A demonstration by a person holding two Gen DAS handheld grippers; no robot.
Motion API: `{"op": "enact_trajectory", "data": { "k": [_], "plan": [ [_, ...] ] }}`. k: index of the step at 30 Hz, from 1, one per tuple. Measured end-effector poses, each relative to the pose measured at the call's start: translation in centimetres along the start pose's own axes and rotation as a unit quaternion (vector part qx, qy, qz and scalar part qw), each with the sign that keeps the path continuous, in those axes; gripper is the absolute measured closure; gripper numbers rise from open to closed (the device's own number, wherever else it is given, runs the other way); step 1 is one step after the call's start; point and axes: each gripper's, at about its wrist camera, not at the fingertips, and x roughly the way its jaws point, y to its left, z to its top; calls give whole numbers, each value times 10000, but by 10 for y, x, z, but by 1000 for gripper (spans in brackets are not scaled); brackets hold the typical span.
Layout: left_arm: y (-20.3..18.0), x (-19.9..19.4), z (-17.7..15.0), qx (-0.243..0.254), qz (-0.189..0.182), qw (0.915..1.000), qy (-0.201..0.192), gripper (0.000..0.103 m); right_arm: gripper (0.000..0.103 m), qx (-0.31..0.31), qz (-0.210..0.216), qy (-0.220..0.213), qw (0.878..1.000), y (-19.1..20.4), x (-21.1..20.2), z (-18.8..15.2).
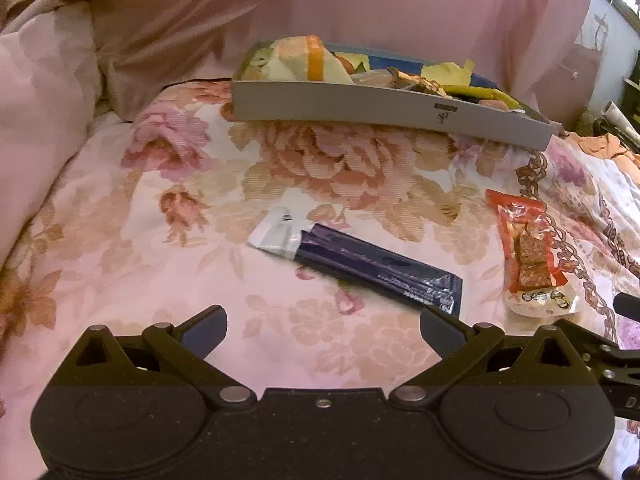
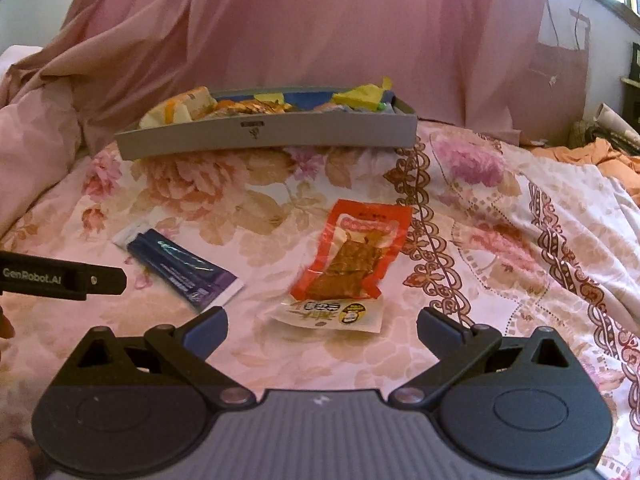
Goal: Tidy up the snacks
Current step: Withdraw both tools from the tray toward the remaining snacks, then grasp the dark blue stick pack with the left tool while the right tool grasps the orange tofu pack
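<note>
A dark blue snack stick (image 1: 360,266) (image 2: 182,266) with a white end lies flat on the floral bedspread, just ahead of my left gripper (image 1: 323,322), which is open and empty. To its right lies a red and clear snack packet (image 1: 530,254) (image 2: 348,264) holding brown pieces, directly ahead of my right gripper (image 2: 322,326), also open and empty. Further back sits a grey tray (image 1: 384,112) (image 2: 272,134) filled with several wrapped snacks.
The floral bedspread (image 1: 160,240) (image 2: 500,240) covers the whole work surface. Pink bedding (image 1: 60,80) is piled at the left and a pink curtain (image 2: 360,20) hangs behind the tray. The left gripper's side bar (image 2: 64,276) shows at the right wrist view's left edge. Orange cloth (image 2: 608,160) lies far right.
</note>
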Motion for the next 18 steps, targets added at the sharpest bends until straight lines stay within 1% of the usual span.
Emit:
{"op": "enact_trajectory", "data": {
  "k": [4, 7, 11, 14, 18],
  "plan": [
    [-7, 15, 8, -101, -33, 9999, 119, 1, 0, 95, -111, 30, 9999, -6, 16, 4],
    [-10, 29, 15, -364, -49, 9990, 255, 1, 0, 117, -196, 60, 9997, -11, 29, 6],
    [-15, 47, 25, -763, -75, 9962, 414, 1, 0, 188, -190, 125, 9996, -16, 44, 7],
    [-23, 61, 34, -989, 63, 9939, 478, 1, 0, 218, -164, 154, 9995, -16, 53, 8],
    [-36, 80, 46, -998, 418, 9926, 542, 1, 0, 202, -153, 154, 9996, -14, 65, 11]
  ]
}}
